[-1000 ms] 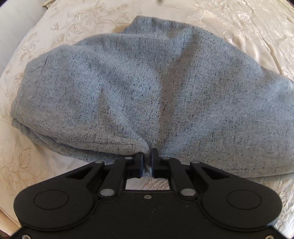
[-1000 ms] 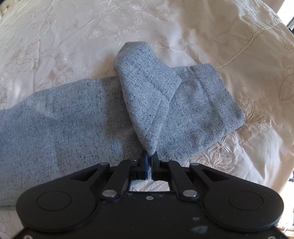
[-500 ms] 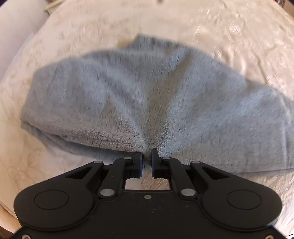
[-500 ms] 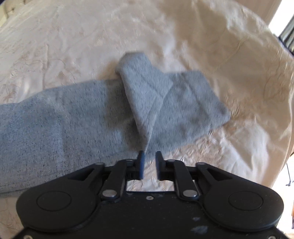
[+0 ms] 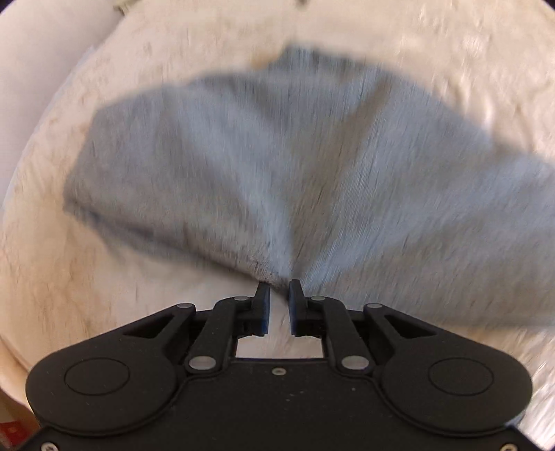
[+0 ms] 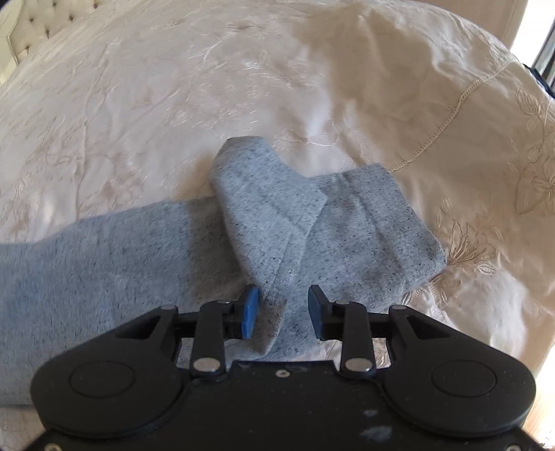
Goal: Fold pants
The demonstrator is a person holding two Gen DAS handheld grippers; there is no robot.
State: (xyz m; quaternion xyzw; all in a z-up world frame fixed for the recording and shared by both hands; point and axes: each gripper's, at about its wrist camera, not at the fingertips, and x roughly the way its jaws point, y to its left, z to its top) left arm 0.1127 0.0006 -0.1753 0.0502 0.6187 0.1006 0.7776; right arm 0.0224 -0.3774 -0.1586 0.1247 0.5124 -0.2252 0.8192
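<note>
The grey speckled pants (image 5: 277,173) lie on a cream embroidered bedspread (image 5: 86,277). In the blurred left wrist view the wide upper part fills the middle. My left gripper (image 5: 279,295) is slightly open and empty, its tips just at the near edge of the cloth. In the right wrist view the leg end (image 6: 364,236) lies flat with a flap (image 6: 267,204) folded over it. My right gripper (image 6: 282,301) is open, its fingers either side of the flap's near corner without gripping it.
The bedspread (image 6: 173,86) stretches far behind the pants. A tufted headboard (image 6: 45,17) shows at the top left in the right wrist view. The bed's edge and a bright window area (image 6: 541,41) lie at the right.
Both grippers have let go of the pants and opened, the right one wider. Both have drawn back and up from the cloth; the folded flap stays put.
</note>
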